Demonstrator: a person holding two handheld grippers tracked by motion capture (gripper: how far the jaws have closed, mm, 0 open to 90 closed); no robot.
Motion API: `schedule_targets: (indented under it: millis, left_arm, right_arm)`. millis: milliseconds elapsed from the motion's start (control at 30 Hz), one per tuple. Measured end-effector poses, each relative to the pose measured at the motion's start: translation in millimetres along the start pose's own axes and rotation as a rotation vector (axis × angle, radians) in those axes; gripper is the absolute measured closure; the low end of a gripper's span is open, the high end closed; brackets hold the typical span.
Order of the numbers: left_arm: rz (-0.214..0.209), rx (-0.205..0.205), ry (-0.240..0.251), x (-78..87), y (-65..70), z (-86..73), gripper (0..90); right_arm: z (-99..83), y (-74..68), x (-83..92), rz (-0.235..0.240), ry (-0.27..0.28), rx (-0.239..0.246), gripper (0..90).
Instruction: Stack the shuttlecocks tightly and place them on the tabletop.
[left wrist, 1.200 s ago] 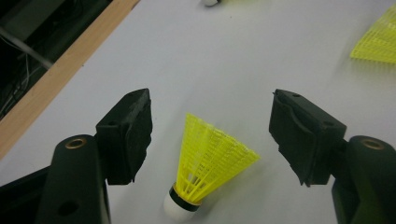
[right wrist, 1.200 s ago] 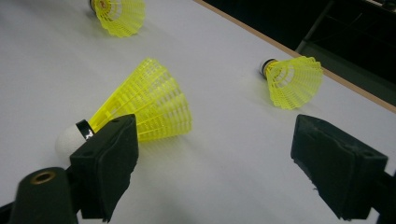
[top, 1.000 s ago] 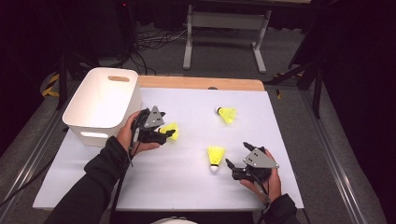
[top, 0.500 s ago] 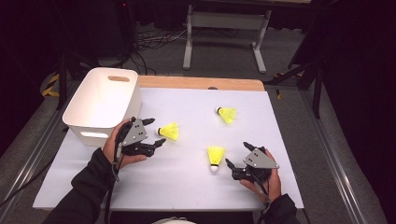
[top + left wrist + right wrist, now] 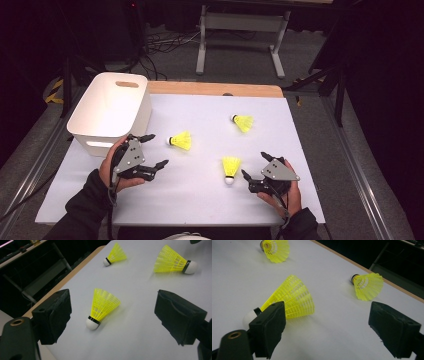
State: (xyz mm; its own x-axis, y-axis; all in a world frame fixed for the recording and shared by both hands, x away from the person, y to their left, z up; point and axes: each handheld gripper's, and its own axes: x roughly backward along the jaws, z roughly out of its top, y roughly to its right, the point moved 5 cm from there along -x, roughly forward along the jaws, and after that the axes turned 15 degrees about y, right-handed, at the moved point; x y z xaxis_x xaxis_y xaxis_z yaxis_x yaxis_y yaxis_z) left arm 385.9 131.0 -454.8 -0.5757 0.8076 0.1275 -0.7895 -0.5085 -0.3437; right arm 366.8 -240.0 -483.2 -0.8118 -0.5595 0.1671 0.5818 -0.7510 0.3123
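Note:
Three yellow shuttlecocks lie on the white table. The left shuttlecock [image 5: 181, 141] [image 5: 102, 307] rests on its side just ahead of my left gripper [image 5: 157, 149] [image 5: 112, 320]. Its jaws have just been opening and stand wide, with nothing pressed between them. The front shuttlecock [image 5: 230, 167] [image 5: 289, 298] lies close to the left of my right gripper [image 5: 254, 165] [image 5: 327, 332], which is open and touches nothing. The third shuttlecock [image 5: 243, 122] [image 5: 115, 255] [image 5: 367, 285] sits farther back on the right.
A white plastic bin [image 5: 111, 107] stands at the table's back left corner, just behind my left hand. A wooden strip [image 5: 215, 89] runs along the far edge of the table. Bare white tabletop [image 5: 200, 195] lies between my two hands.
My left gripper has drawn back to the left and toward the near edge, away from the left shuttlecock, and its jaws have spread. The shuttlecock stays on the table. The right hand has kept still.

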Motion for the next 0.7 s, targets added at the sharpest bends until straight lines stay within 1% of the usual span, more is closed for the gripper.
schedule_targets:
  millis: [67, 133, 233, 300, 467, 567, 600, 700]
  left_arm:
    - [0.0, -0.009, -0.001, 4.9, 0.1, -1.1, 13.9]
    - [-0.001, -0.003, 0.014, 10.5, 0.3, -1.5, 12.7]
    - [0.002, -0.002, 0.011, 15.6, 1.0, -3.6, 12.1]
    - [-0.002, -0.002, 0.01, 20.1, 2.0, -6.7, 12.0]
    - [-0.002, 0.016, 0.009, 31.5, 4.2, -15.0, 11.7]
    - [0.002, 0.036, 0.007, 38.2, 5.6, -20.4, 11.5]
    - [0.002, 0.054, 0.014, 41.5, 7.0, -23.3, 11.5]
    - [0.012, 0.077, 0.012, 48.4, 10.7, -31.1, 11.0]
  right_arm:
    - [0.3, 0.0, -0.1, 0.002, 0.002, 0.001, 15.1]
    - [0.1, 0.3, -0.6, 0.001, 0.0, -0.001, 14.9]
    - [0.6, -0.4, -1.4, 0.002, 0.001, -0.004, 14.8]
    - [1.0, -1.0, -1.7, 0.005, 0.001, 0.002, 14.7]
    - [1.0, -2.5, -2.6, 0.026, -0.002, -0.01, 13.9]
    - [2.3, -3.4, -2.4, 0.049, -0.008, -0.009, 13.9]
    - [2.7, -3.8, -2.4, 0.055, -0.01, -0.011, 13.9]
    - [5.2, -4.8, -2.4, 0.084, -0.01, -0.03, 14.0]
